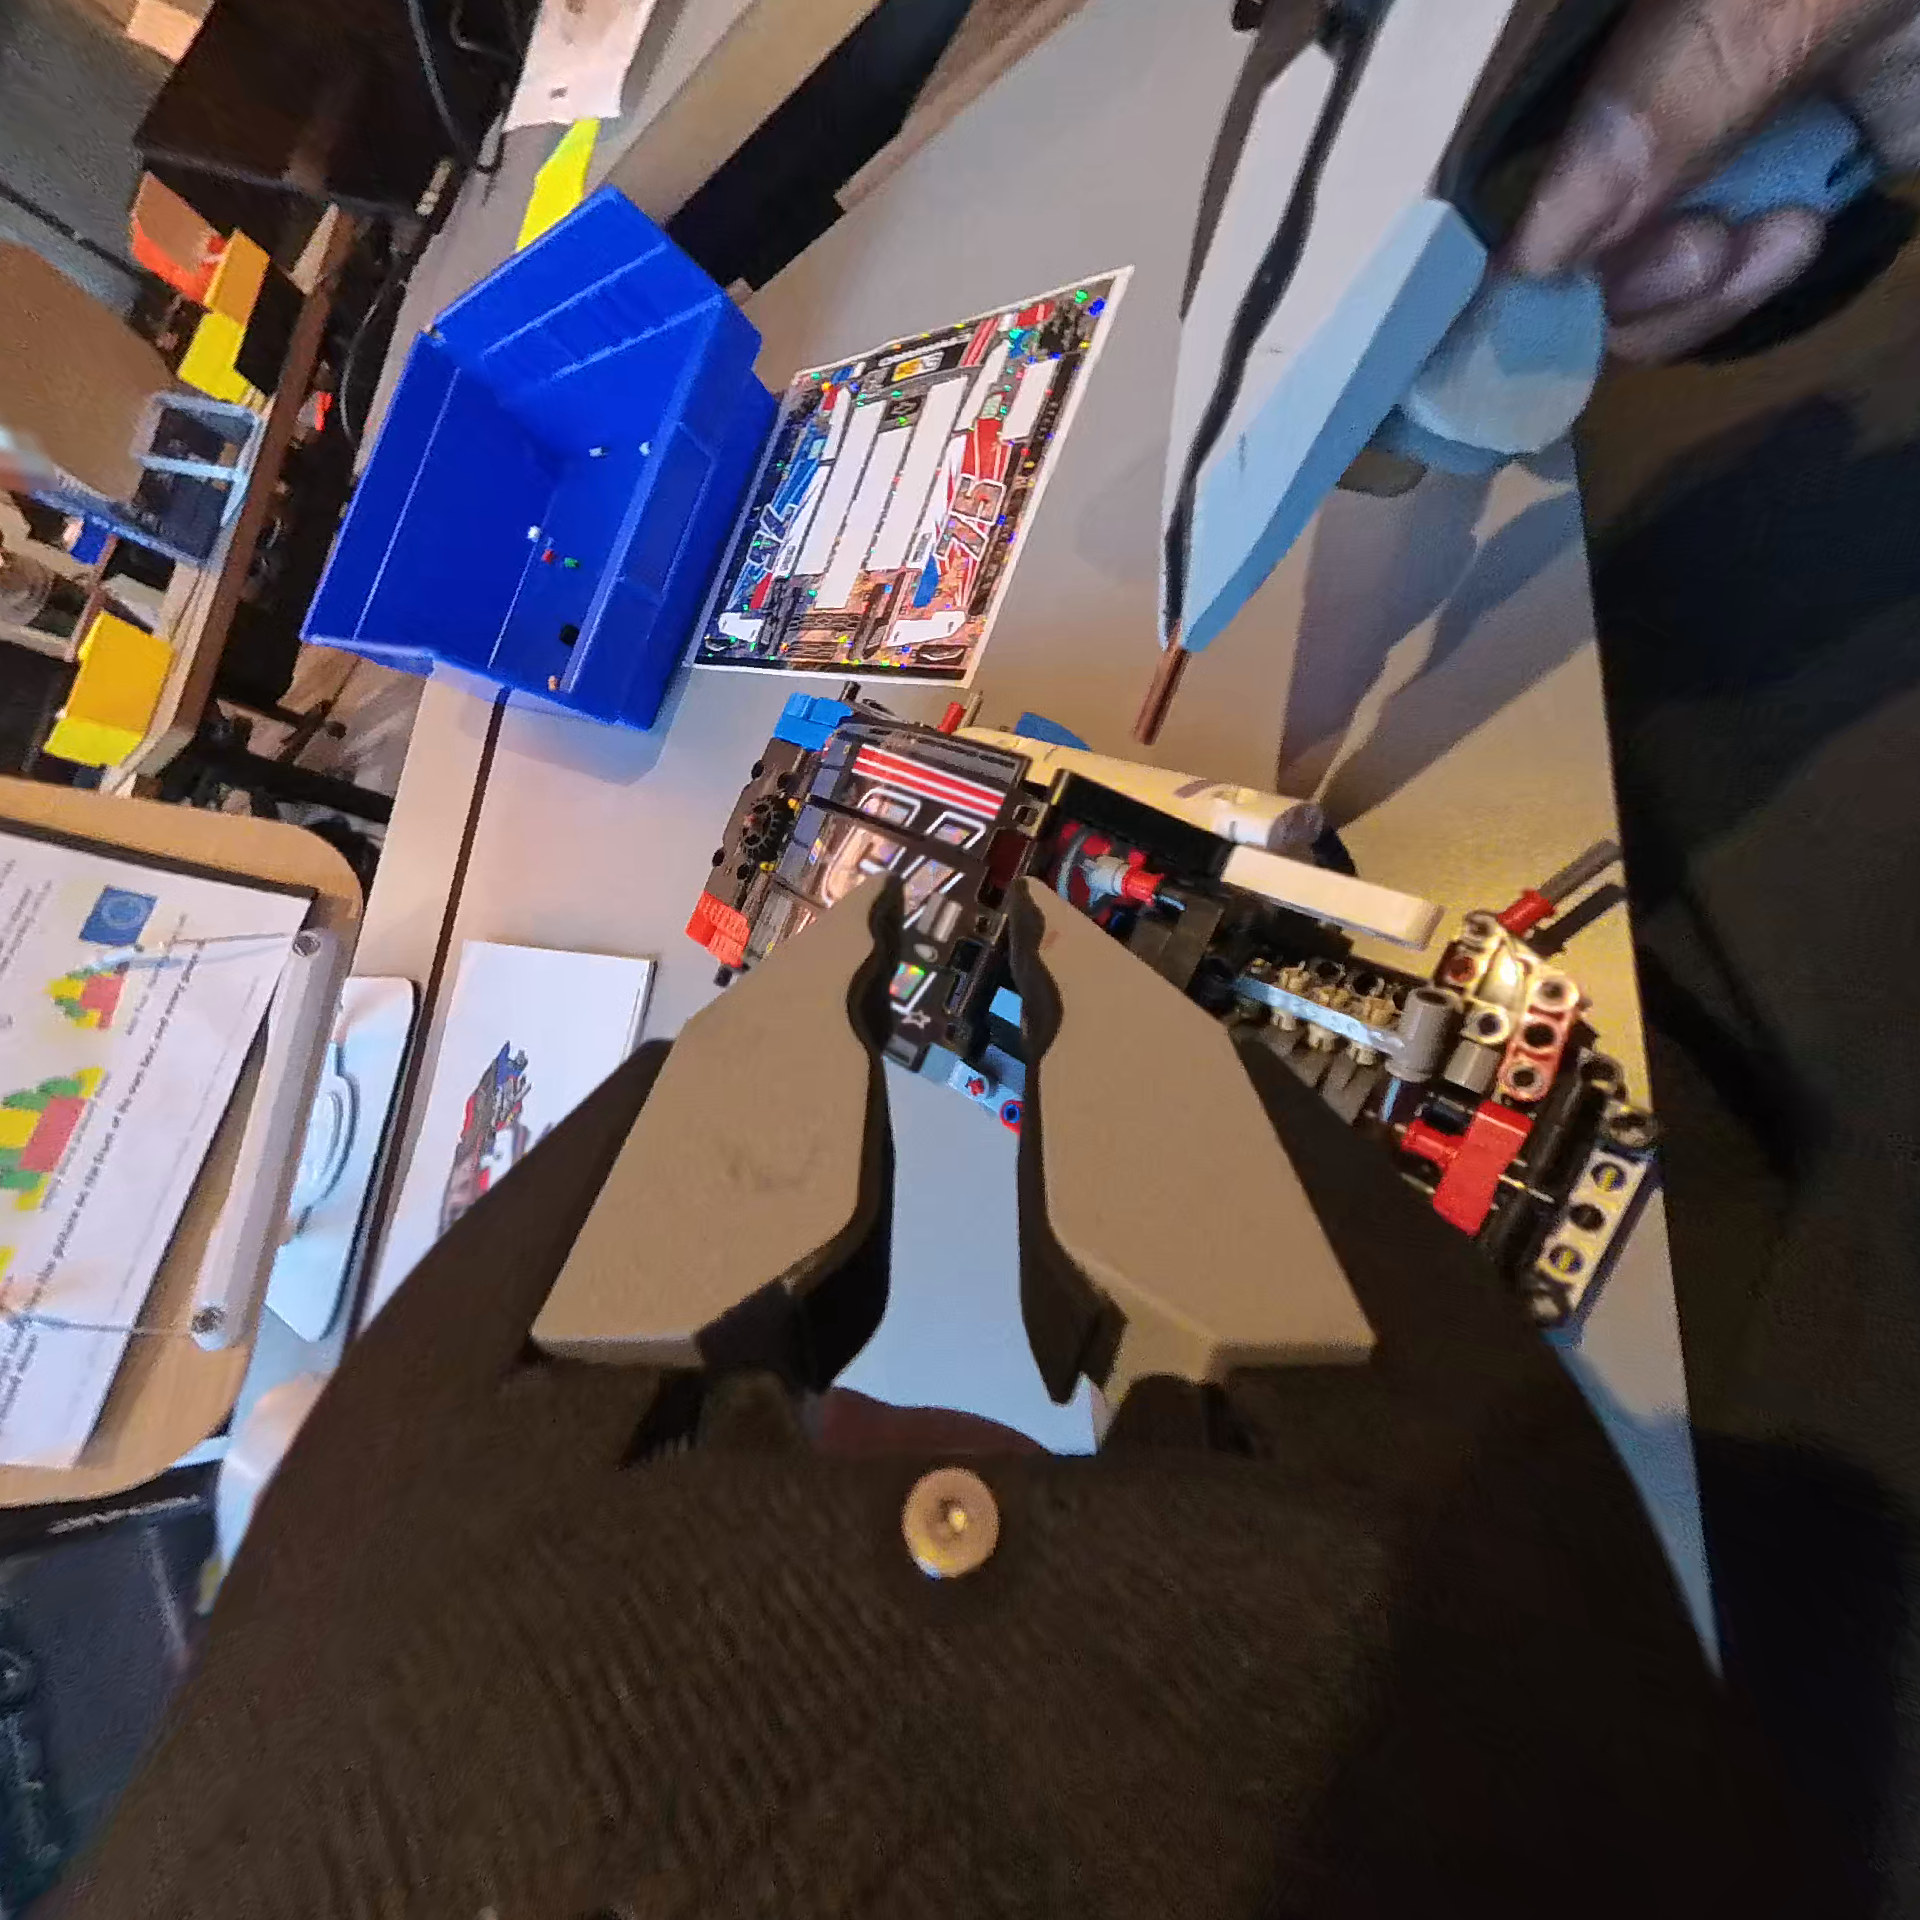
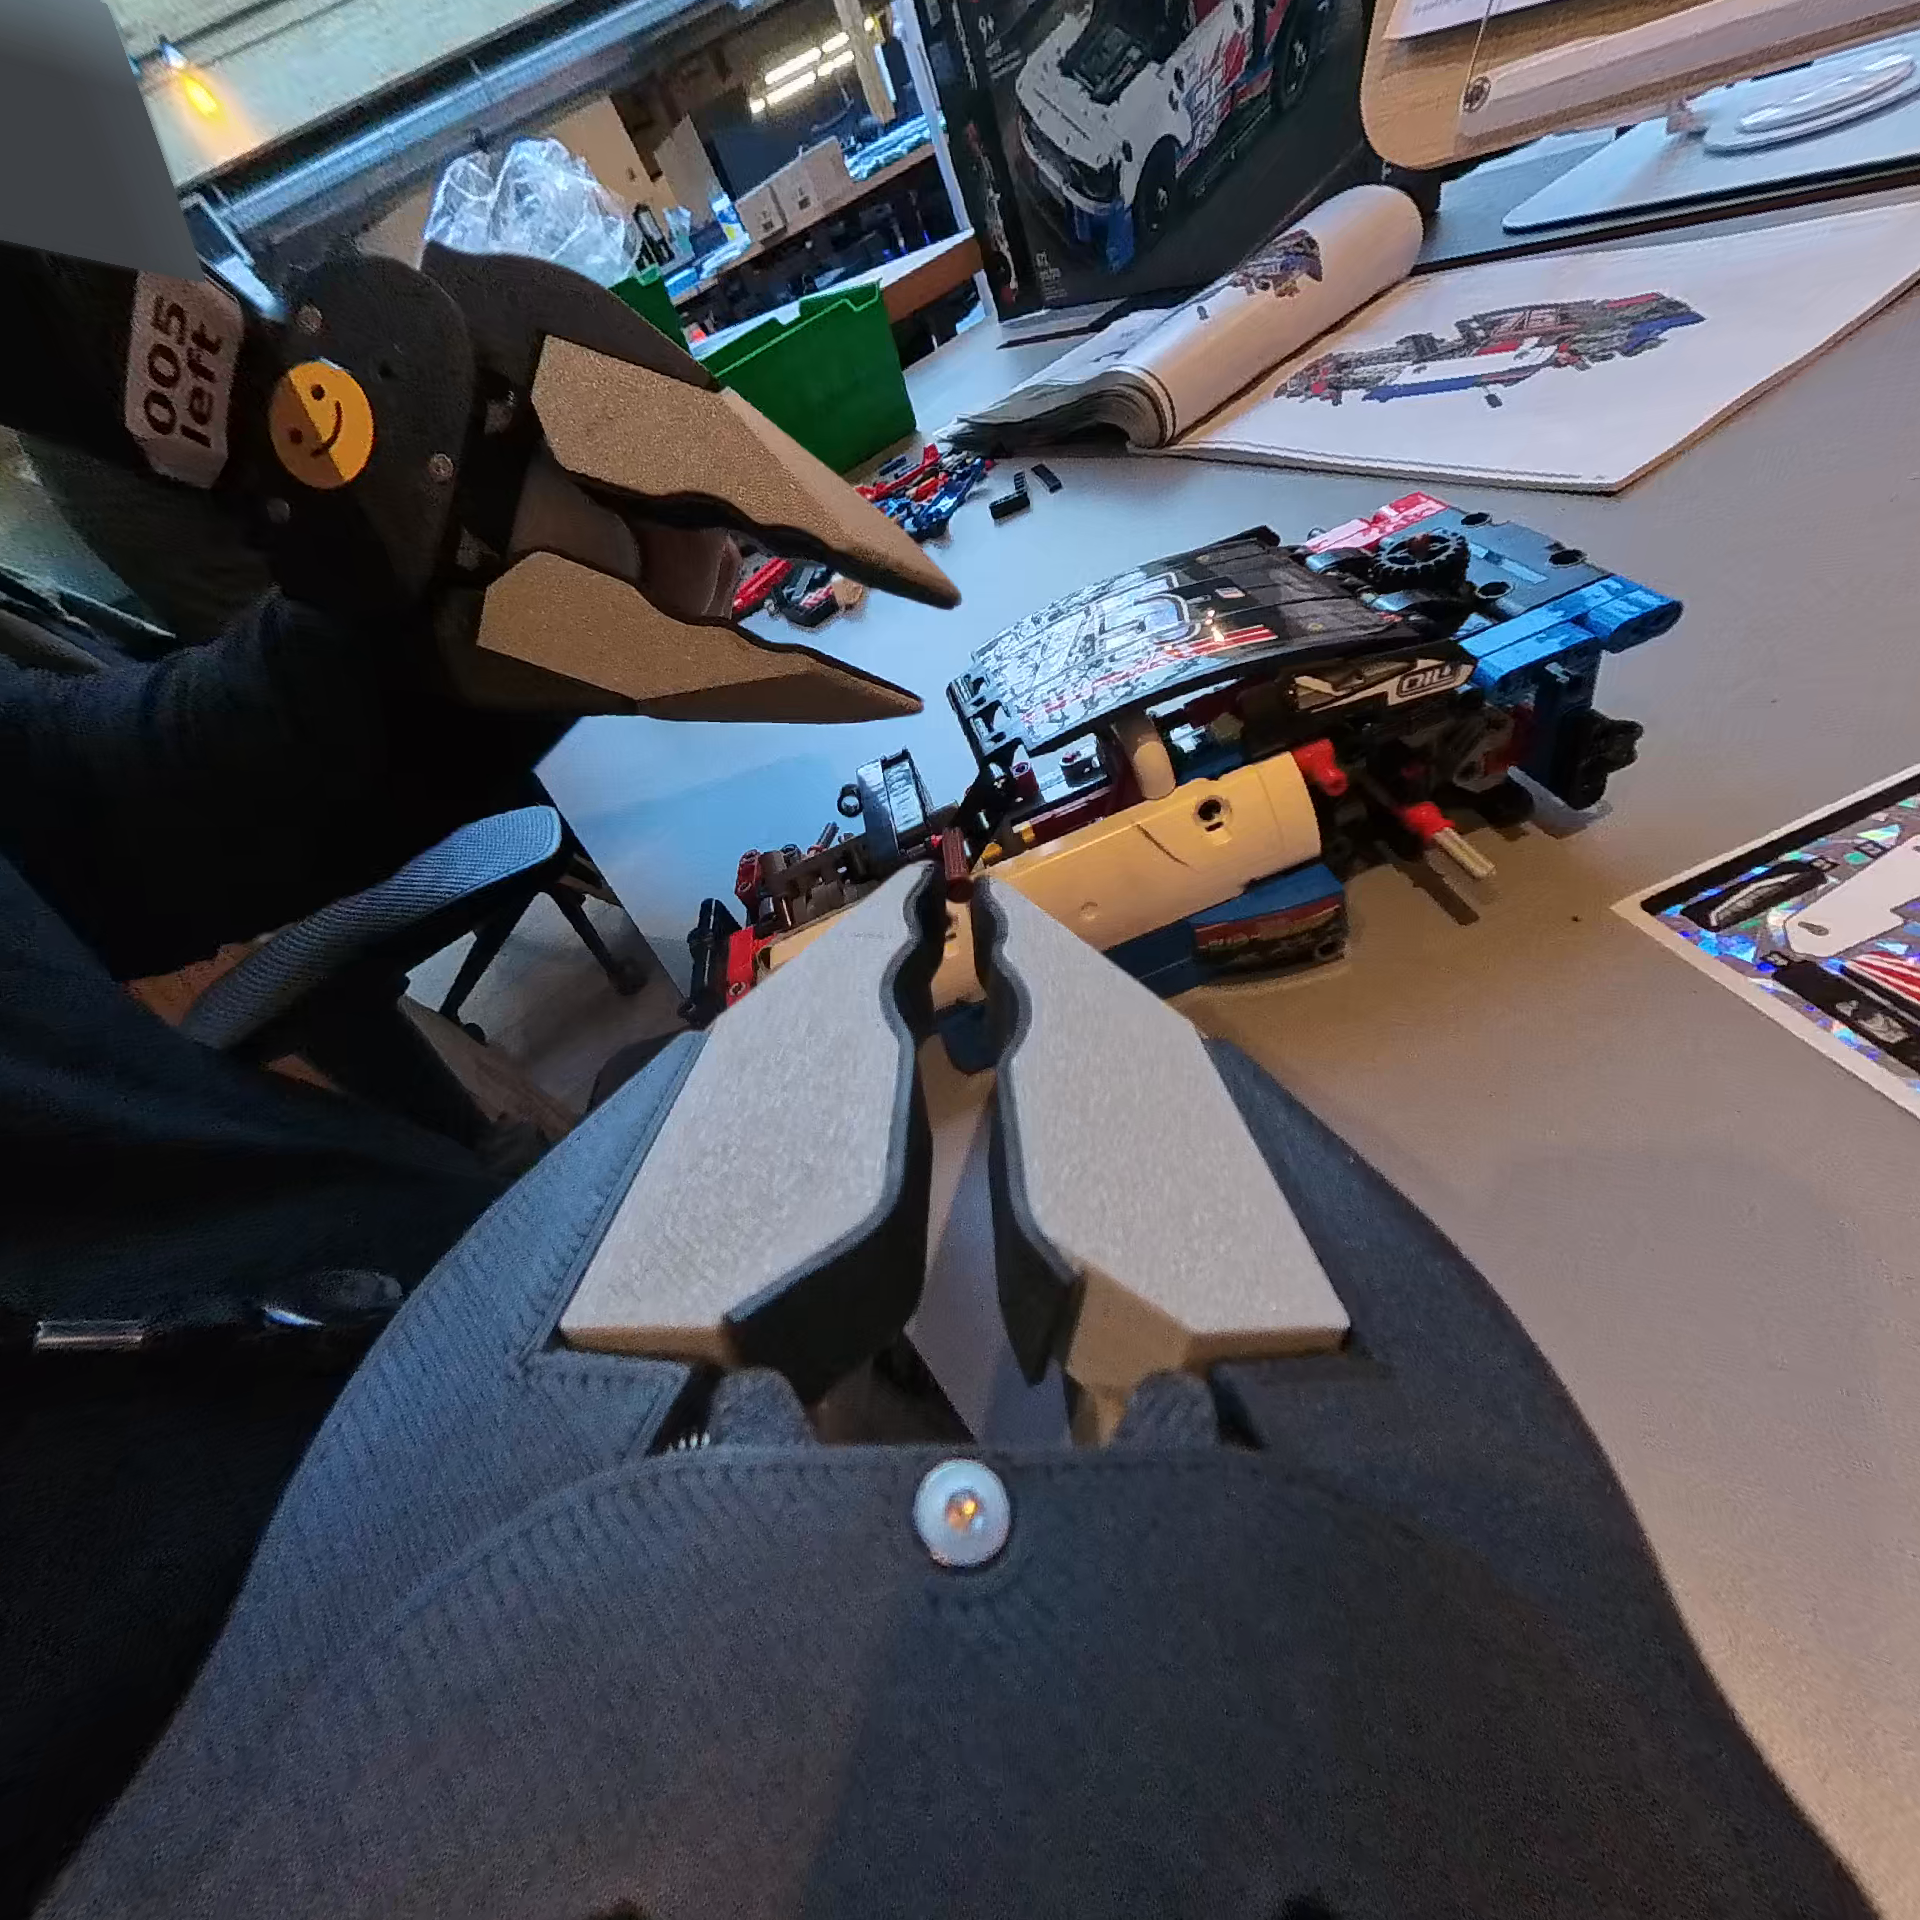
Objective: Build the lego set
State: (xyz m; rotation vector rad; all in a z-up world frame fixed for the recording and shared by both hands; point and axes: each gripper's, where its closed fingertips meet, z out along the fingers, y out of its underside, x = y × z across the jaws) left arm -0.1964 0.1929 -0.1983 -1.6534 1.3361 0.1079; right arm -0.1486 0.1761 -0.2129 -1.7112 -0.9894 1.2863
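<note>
The half-built Lego car (image 2: 1236, 665) lies on the grey table, with a black stickered roof, a white side and a blue rear end. It also shows in the left wrist view (image 1: 914, 821). My right gripper (image 2: 956, 888) is shut on a short dark red axle (image 2: 956, 871) and holds it just in front of the car's white side. It shows in the left wrist view (image 1: 1179, 634) with the axle (image 1: 1162, 691) sticking out below its tips. My left gripper (image 1: 951, 904) is open and empty above the car's roof. It also shows in the right wrist view (image 2: 935, 652).
A blue bin (image 1: 520, 499) and a sticker sheet (image 1: 904, 488) lie beyond the car. An open instruction booklet (image 2: 1455, 364), the set's box (image 2: 1143, 135), a green bin (image 2: 821, 364) and loose pieces (image 2: 925, 488) are at the back. A chair (image 2: 395, 914) stands by the table edge. About 6 cm separates my left fingertips from my right.
</note>
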